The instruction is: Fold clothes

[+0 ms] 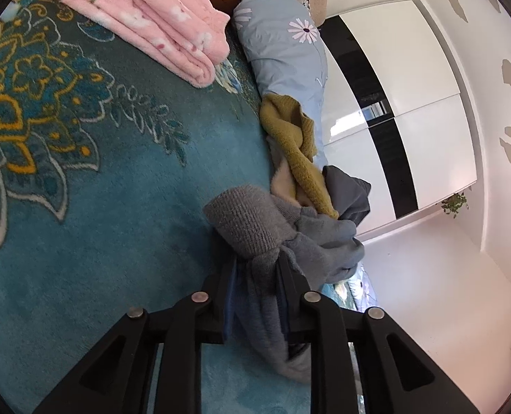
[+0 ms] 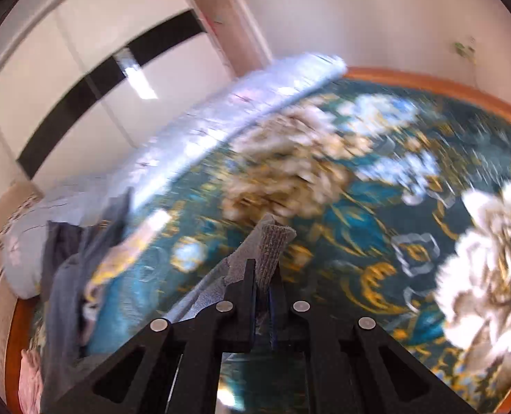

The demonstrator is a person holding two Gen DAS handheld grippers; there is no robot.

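Left wrist view: left gripper (image 1: 255, 269) has a bunched grey knit garment (image 1: 252, 220) between its jaws. The cloth fills the gap and drapes down behind the jaws, so I read it as grasped, loosely. The ribbed cuff or hem sticks out just ahead of the jaw tips. Beyond and to the right of the jaws, a pile of unfolded clothes: an olive knit piece (image 1: 296, 145) and a dark grey piece (image 1: 352, 189), lying against a pale blue pillow (image 1: 283, 51). Well ahead to the left, a folded pink blanket (image 1: 145, 17). All of it rests on a bed with a teal floral cover (image 1: 100, 172).

Right wrist view: heavily motion-blurred. Right gripper (image 2: 265, 276) is clenched on a ribbed grey edge (image 2: 274, 245) that pokes up just past the jaw tips; grey cloth trails off to the left of the jaws toward the pile.

Step in hand, as judged: spreading the grey garment between the two grippers before laying it flat.

To do it well:
- keep both grips on the edges, not on bunched layers;
- draw the hands apart until the cloth is taut, without yanking;
- the left grip looks slack, so tighten it before lifting;
- lower onto the clear cover in front of the jaws, away from the pile.
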